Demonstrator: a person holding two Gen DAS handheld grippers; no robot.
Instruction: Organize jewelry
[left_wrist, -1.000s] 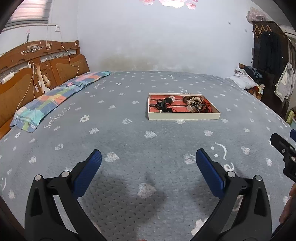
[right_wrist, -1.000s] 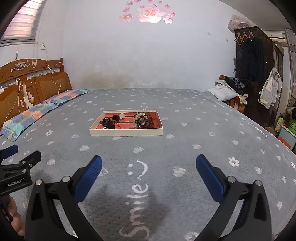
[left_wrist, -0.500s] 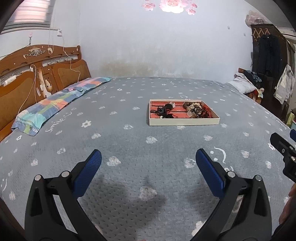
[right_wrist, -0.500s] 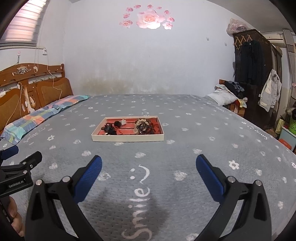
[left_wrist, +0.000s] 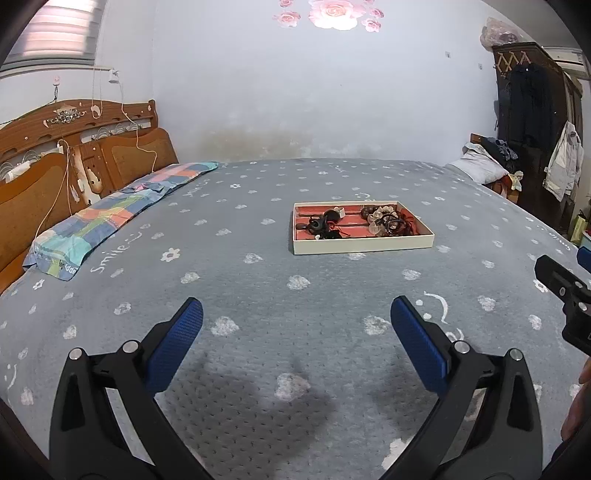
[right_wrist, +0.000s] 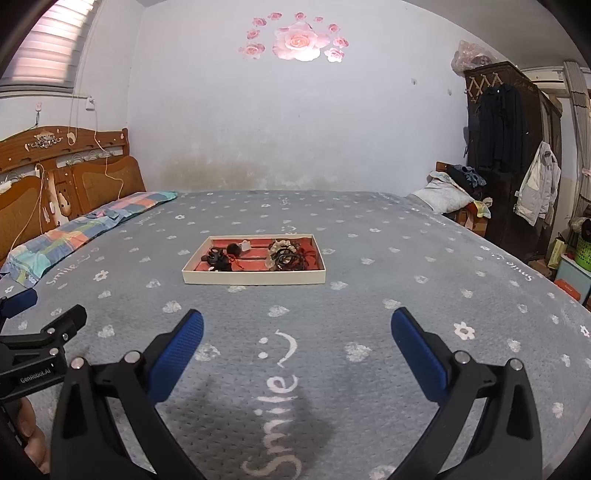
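Tray: a shallow cream tray (right_wrist: 254, 276) with a red lining sat on the grey bedspread (right_wrist: 369, 295), well ahead of both tongs.
Jewelry: the jewelry lay inside it in two tangles, a dark clump (right_wrist: 221, 259) to the left and a beaded heap (right_wrist: 286, 255) to the right; single pieces were too small to tell apart.
Left tongs: the left gripper (left_wrist: 295, 325) was spread wide, holding nothing.
Right tongs: the right gripper (right_wrist: 297, 326) was likewise wide and empty.
Stage: the scene fitted either sorting to come or a finished tray.
Doing it well: any pick would have needed one strand pinched alone, the tray steadied against sliding.
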